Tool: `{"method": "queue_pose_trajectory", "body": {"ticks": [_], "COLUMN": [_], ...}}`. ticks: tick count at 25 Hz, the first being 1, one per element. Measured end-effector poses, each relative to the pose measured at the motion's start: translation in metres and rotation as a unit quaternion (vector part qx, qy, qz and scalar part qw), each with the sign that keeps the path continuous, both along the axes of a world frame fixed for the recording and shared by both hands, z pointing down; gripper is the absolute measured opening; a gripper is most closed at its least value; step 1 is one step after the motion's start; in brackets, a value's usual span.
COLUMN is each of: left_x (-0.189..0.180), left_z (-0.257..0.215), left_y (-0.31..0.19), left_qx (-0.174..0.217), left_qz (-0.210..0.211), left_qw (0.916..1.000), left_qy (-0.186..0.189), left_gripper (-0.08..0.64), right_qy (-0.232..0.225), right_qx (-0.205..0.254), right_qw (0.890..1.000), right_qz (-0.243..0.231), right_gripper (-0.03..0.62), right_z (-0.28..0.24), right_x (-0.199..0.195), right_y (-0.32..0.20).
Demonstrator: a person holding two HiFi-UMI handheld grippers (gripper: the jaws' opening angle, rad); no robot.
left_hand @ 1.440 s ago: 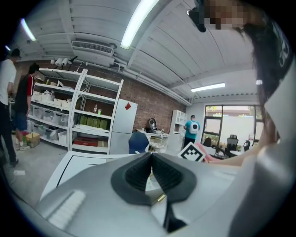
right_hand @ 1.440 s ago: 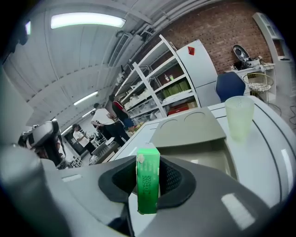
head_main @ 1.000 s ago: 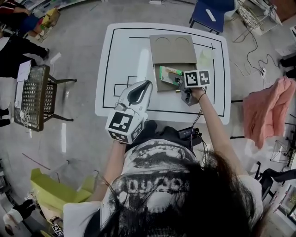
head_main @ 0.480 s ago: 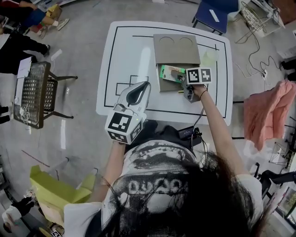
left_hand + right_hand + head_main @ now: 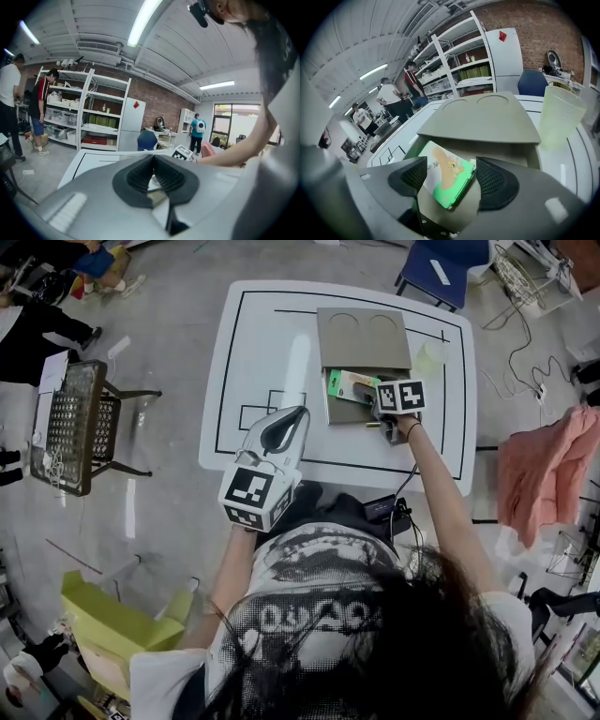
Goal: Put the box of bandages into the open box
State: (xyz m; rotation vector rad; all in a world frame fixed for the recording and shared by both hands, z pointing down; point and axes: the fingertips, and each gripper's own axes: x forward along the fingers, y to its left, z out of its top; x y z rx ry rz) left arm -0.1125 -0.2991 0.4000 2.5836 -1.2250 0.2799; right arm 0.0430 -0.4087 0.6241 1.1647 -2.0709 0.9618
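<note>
A person at a white table [image 5: 262, 362] holds the right gripper [image 5: 452, 174] over an open cardboard box [image 5: 339, 414], its jaws spread wide after just opening. The green bandage box [image 5: 449, 185] lies tilted inside the cardboard box, between the two pads and no longer gripped. The left pad [image 5: 412, 174] overlaps its near corner, so contact there cannot be made out, while a clear gap shows on the right. From the head view, the gripper and its marker cube [image 5: 400, 396] cover the right part of the bandage box, and its print is too blurred to read. The lid [image 5: 364, 338] stands folded back behind. A pale cup [image 5: 560, 117] stands just beside the cardboard box. The left gripper [image 5: 298, 414] hangs over the near table edge, clenched on nothing, tips together. Its own housing blocks most of the table in its view.
</note>
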Motion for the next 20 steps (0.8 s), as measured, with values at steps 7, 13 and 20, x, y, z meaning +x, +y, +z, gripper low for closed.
{"method": "queue_pose_trajectory", "body": {"ticks": [7, 13, 20], "left_x": [-0.006, -0.001, 0.007], "left_z": [-0.002, -0.003, -0.005], "left_y": [0.002, 0.006, 0.012], "left_qx": [0.001, 0.001, 0.004], "left_qz": [-0.001, 0.002, 0.005], "left_qw": [1.0, 1.0, 1.0], "left_qy": [0.001, 0.002, 0.005], "left_gripper": [0.0, 0.0, 0.0], "right_qy": [0.017, 0.004, -0.048], "right_qx": [0.014, 0.026, 0.075], "right_qw": [1.0, 1.0, 0.996], "right_qz": [-0.004, 0.012, 0.007], "right_gripper": [0.314, 0.313, 0.31], "right_z": [-0.003, -0.012, -0.05], "right_x": [-0.005, 0.002, -0.003], "right_y": [0.0, 0.001, 0.011]}}
